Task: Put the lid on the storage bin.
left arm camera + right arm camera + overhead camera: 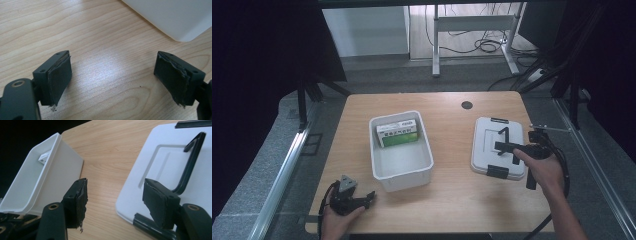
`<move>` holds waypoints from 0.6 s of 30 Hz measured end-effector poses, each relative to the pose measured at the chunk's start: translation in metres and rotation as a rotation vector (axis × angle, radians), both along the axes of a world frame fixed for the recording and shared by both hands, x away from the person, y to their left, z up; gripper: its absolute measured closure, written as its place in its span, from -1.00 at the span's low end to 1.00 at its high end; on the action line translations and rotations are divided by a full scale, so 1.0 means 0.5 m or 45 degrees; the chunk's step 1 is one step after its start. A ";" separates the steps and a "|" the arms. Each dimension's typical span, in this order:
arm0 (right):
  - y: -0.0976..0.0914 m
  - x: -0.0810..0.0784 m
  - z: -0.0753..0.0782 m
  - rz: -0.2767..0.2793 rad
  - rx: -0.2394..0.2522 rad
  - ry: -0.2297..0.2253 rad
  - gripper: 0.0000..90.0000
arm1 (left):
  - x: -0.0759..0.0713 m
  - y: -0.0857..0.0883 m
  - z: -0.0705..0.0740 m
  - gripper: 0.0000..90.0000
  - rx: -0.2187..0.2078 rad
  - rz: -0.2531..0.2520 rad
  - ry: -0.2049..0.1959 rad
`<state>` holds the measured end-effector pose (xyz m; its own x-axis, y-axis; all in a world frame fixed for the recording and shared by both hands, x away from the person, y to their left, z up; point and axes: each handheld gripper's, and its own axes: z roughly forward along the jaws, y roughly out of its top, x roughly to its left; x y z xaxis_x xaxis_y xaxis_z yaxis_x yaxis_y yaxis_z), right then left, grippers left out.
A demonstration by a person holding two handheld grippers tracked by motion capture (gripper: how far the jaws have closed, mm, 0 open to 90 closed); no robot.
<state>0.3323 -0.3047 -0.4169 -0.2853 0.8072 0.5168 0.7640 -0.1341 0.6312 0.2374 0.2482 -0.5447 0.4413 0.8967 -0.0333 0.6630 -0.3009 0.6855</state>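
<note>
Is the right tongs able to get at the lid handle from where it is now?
Probably yes. The right tongs hang open over the lid, near its black handle, and nothing lies between them.

A white plastic lid (489,145) is lying flat on the right half of the table (452,200), top side up. It is rectangular with rounded corners, and a raised rectangular outline is running around its middle. A black handle (191,162) is sitting on top of it, and black clips are showing at its far edge (499,120) and its near edge (497,171).

Well apart to its left, a white plastic bin (404,177) is standing upright and open near the middle of the table. A green and white box (397,133) is lying inside it against the far wall.
</note>
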 end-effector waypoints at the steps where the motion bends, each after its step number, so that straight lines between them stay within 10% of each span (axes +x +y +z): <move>1: -0.002 0.003 0.001 -0.002 -0.006 0.001 -0.18 | 0.000 0.000 0.000 -0.67 0.000 0.000 0.000; 18: 0.005 0.053 0.032 -0.077 -0.081 0.020 -0.17 | 0.001 0.000 0.000 -0.68 -0.002 0.002 -0.001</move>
